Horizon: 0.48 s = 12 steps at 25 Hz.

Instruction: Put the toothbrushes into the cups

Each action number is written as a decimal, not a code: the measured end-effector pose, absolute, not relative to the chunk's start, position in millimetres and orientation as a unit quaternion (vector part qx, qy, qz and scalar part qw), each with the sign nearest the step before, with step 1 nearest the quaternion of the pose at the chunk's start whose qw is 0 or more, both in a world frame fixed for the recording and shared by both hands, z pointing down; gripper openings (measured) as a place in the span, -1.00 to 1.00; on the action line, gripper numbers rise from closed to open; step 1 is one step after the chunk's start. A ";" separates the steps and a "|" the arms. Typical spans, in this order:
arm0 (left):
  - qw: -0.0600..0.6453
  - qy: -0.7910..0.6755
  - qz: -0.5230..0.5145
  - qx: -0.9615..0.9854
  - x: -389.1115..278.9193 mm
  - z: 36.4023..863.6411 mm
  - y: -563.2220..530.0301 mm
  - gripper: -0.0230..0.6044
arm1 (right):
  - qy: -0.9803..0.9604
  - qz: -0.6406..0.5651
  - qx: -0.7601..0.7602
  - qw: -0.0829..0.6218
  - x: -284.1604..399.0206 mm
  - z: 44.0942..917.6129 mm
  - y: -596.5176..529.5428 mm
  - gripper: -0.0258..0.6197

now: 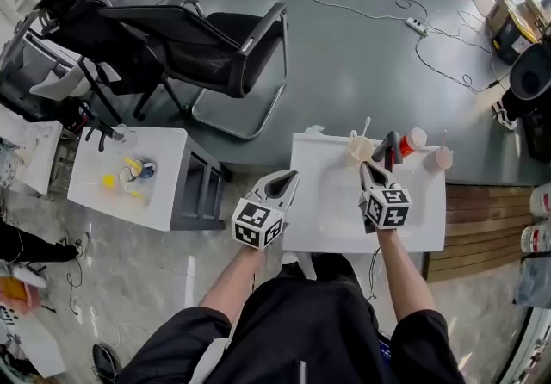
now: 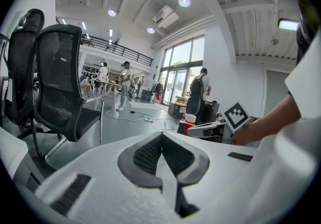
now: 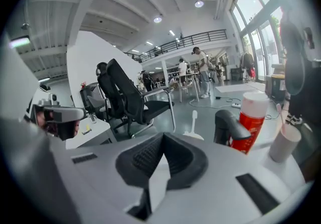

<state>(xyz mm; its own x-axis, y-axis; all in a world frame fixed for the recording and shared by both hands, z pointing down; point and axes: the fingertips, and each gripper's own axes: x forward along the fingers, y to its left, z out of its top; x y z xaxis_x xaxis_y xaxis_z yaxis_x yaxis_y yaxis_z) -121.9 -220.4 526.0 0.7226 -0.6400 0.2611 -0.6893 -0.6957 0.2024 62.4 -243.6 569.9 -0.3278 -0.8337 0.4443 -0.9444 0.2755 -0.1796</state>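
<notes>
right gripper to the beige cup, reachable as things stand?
Likely yes: the right gripper, shut and empty, sits just short of the beige cup, and nothing stands between them.

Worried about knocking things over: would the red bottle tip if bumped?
The red bottle stands tall and narrow, so a high nudge would probably tip it. Being round, it would likely roll, and it sits near the table's far edge.

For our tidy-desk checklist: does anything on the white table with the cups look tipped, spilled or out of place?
Nothing stands out. The beige cup and the pink cup stand upright at the far edge of the white table, a toothbrush standing in the beige one, the red bottle upright between them. No spill shows.
</notes>
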 end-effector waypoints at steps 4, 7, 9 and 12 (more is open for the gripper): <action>0.130 -0.342 0.079 0.927 -118.5 513.5 -199.4 -0.90 | -0.787 0.189 0.577 0.112 59.2 547.7 -207.0 -0.91; 0.120 -0.324 0.073 0.936 -109.4 502.9 -183.4 -0.90 | -0.786 0.171 0.586 0.097 60.5 531.2 -180.0 -0.91; 0.114 -0.311 0.068 0.941 -100.6 496.0 -172.4 -0.90 | -0.785 0.158 0.592 0.092 63.6 522.1 -165.3 -0.91; 0.106 -0.295 0.064 0.947 -87.6 485.3 -158.6 -0.90 | -0.783 0.146 0.599 0.085 68.6 511.3 -148.6 -0.91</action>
<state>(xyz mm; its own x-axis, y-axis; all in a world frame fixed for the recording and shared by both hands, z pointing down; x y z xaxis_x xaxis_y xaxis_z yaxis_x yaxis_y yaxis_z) -87.6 -158.6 485.3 0.8175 -0.5462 0.1829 -0.5730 -0.8032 0.1626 68.6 -148.6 511.3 -0.2676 -0.9130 0.3078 -0.9626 0.2391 -0.1275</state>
